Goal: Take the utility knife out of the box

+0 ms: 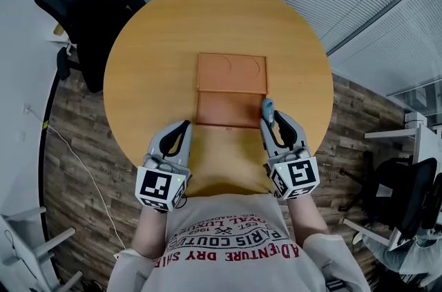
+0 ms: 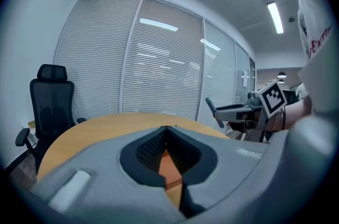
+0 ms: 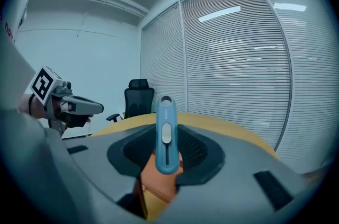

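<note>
You've got the round wooden table (image 1: 148, 56) spread out below you; at its middle the box (image 1: 231, 73) lies open, lid flat on the far side, tray nearer you, and the tray looks bare from above; your left gripper (image 1: 184, 126) hangs off the tray's near-left corner, jaws pressed together on nothing, just a sliver of orange box showing under them; your right gripper (image 1: 271, 119) sits at the tray's near-right corner, clamped on the blue utility knife (image 3: 165, 135); so the grab is made and the knife seems lifted free, hovering at the box's right edge rather than lying inside; what's left, I'd judge, is to carry it well clear and set it on the table; the knife's long axis runs straight along your jaws, away from you toward the far rim, its holed end leading, its pale slider turned up toward the gripper's camera.
</note>
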